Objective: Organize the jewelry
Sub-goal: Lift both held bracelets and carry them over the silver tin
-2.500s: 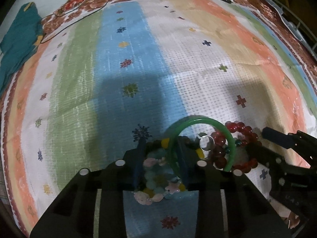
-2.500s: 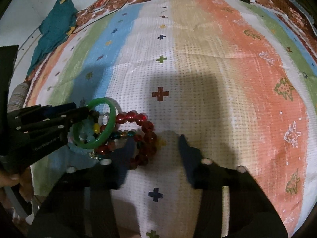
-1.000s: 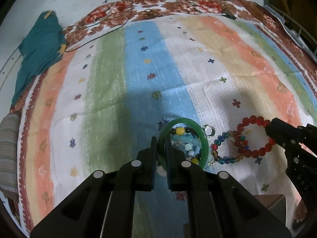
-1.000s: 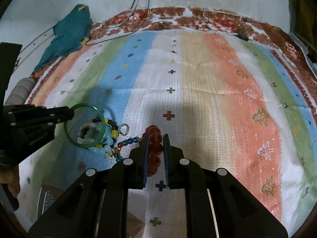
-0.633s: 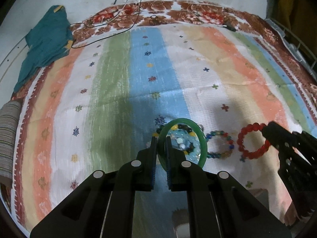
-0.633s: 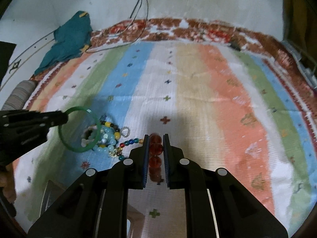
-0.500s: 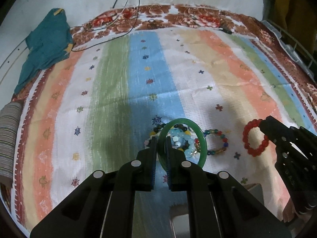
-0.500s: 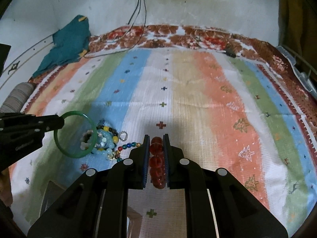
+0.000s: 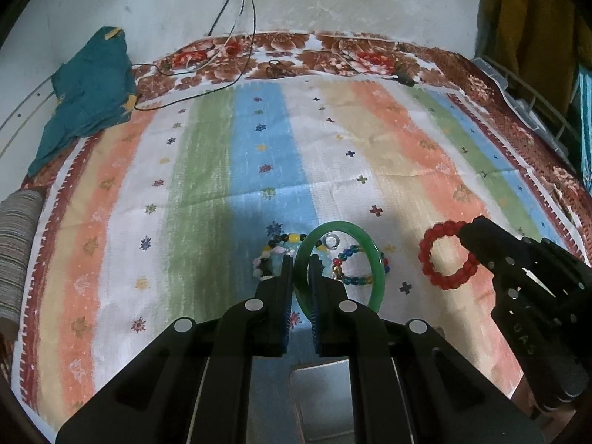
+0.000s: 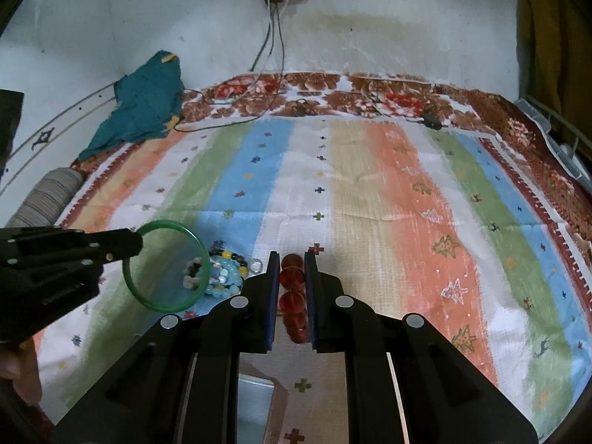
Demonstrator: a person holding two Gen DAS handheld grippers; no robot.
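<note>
Two pairs of hand-held tongs hang above a striped bedspread, each clamped on one piece of jewelry. The left tongs pinch the rim of a green bangle, which stands upright in the air over the heap of beaded bracelets left lying on the blue stripe. The right tongs are closed on a red bead bracelet, its dark red beads stacked between the two pads; from the left wrist camera it shows as a full ring hanging well to the right of the heap. Two and a half seconds ago both pieces lay tangled in that heap, the bangle resting on the pale beads and the red bracelet touching it, with the right tongs still spread wide. A second ago each was already gripped but low and close to the heap. Now both sit higher and farther apart, and far more of the bedspread, the white wall and the cables behind it has come into view. A small clear ring and a strand of blue and red beads stay in the heap. A teal cloth lies at the bedspread's far left corner
</note>
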